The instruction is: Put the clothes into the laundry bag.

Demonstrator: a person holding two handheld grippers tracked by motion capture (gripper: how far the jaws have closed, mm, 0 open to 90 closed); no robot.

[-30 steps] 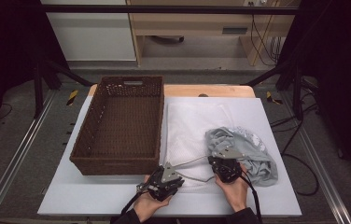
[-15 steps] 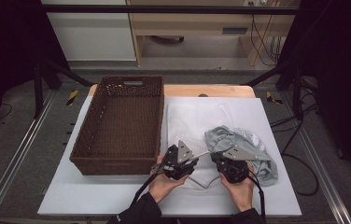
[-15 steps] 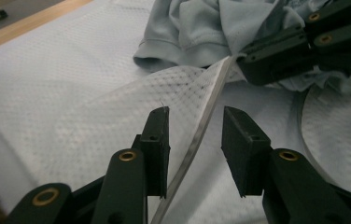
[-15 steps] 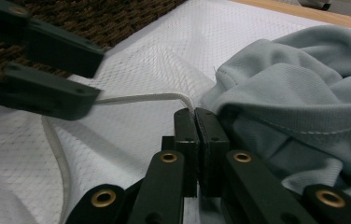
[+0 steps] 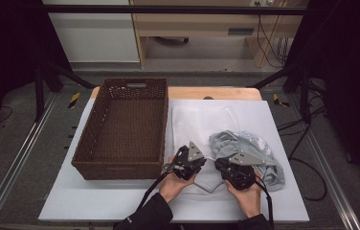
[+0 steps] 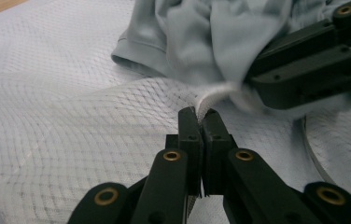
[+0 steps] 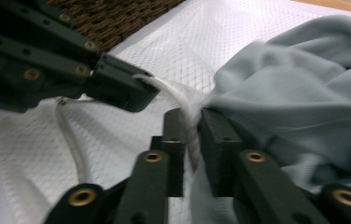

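A white mesh bag [image 5: 197,120] [image 6: 71,116] [image 7: 187,37] lies flat on the table with a crumpled grey garment [image 5: 259,155] [image 6: 211,37] [image 7: 304,93] at its right. My left gripper [image 5: 203,165] [image 6: 201,119] is shut on the bag's thick white hem. A short way along the same hem, my right gripper [image 5: 218,165] [image 7: 191,121] has just been opening its jaws a little; the hem still fills the narrow gap between them. The two grippers' tips nearly meet. A white cord [image 7: 68,135] loops from the hem.
A dark wicker basket [image 5: 120,165] stands to the left of the bag, close to my left hand. All of it rests on a white board [image 5: 73,201] over a wooden table [image 5: 216,92]. Black frame posts and cables stand around the table.
My left hand has come up from the board's front edge and to the right, onto the bag's hem beside the right gripper. The right hand has stayed about where it was.
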